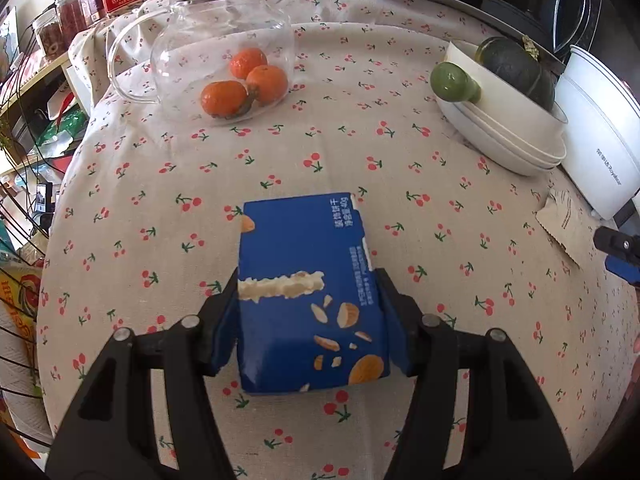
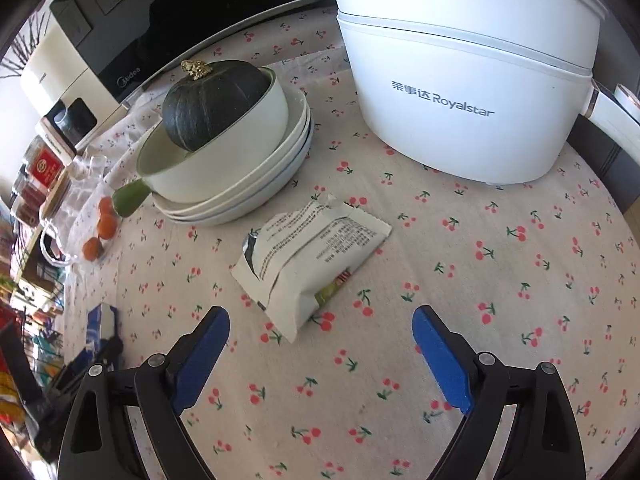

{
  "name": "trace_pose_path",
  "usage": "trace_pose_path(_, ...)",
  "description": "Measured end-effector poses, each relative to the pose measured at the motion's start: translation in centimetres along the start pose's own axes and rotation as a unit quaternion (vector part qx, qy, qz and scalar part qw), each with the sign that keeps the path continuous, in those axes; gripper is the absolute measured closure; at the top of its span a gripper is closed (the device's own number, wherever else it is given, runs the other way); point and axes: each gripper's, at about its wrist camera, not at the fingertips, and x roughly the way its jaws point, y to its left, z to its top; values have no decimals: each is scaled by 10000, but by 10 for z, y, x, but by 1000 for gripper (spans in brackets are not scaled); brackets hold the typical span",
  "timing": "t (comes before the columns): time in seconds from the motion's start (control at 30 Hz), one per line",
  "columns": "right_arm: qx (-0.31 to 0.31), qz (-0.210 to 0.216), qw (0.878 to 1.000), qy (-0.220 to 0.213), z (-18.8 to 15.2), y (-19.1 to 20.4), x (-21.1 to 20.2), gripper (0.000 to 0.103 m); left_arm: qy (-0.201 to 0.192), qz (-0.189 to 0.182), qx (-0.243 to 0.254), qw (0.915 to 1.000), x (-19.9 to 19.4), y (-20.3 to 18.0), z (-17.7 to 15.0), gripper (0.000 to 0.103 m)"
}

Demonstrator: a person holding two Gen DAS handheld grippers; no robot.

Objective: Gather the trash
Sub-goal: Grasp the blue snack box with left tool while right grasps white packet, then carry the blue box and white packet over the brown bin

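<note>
The left claw (image 1: 308,312) is pinching the blue cardboard snack box printed with biscuits (image 1: 308,280), which lies flat on the cherry-print cloth of the desk (image 1: 400,152); its blue pads press on both long sides of the box, about halfway along. The right claw (image 2: 320,344) is spread wide with nothing between its pads, poised just short of the crumpled white foil snack wrapper (image 2: 308,260), which lies on the cloth just in front of the stacked white dishes holding a dark green squash (image 2: 224,148) and near the white electric cooking pot (image 2: 468,80).

Judging by this, the pickup step is in hand: one piece of trash gripped, the second lined up. The next move would seem to call for lifting the box straight up, while the right claw reaches forward and down to straddle the wrapper and then closes on its limp bulk.

Room is generous on the near side of both items. Ahead of the wrapper the dish stack and pot crowd in, so the approach is best kept short. The glass pitcher with orange fruit (image 1: 208,52) sits well apart from the box. Whether the box is already off the cloth I cannot tell from this angle.
</note>
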Motion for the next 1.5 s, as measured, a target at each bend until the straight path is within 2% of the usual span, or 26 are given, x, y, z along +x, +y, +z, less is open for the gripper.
trace_pose_path(0.27, 232, -278, 9988, -336, 16, 26, 35, 9, 39, -198, 160, 9997, -5, 4, -8, 41)
trace_pose_path(0.53, -244, -1243, 9909, -459, 16, 42, 54, 9, 50, -275, 95, 9996, -5, 5, -9, 41)
trace_pose_path(0.6, -272, -1253, 9905, -490, 14, 40, 51, 14, 57, -287, 114, 9995, -5, 6, -10, 41)
trace_pose_path(0.67, -348, -1216, 9910, -432, 11, 35, 45, 28, 80, -302, 131, 9994, -6, 5, -11, 41)
trace_pose_path(0.77, -485, -1137, 9919, -287, 4, 30, 36, 36, 138, -357, 66, 9992, -11, 5, -13, 41)
trace_pose_path(1.0, -710, -830, 9939, -133, -31, 7, -3, 38, 42, -598, 14, 9982, -48, -11, -20, 41)
trace_pose_path(1.3, -1039, -638, 9925, -120, -86, -27, -76, 38, 55, -872, 335, 9956, -93, -45, -55, 41)
trace_pose_path(1.5, -1129, -557, 9920, -60, -122, -52, -109, 38, 124, -1111, 543, 9922, -117, -64, -79, 41)
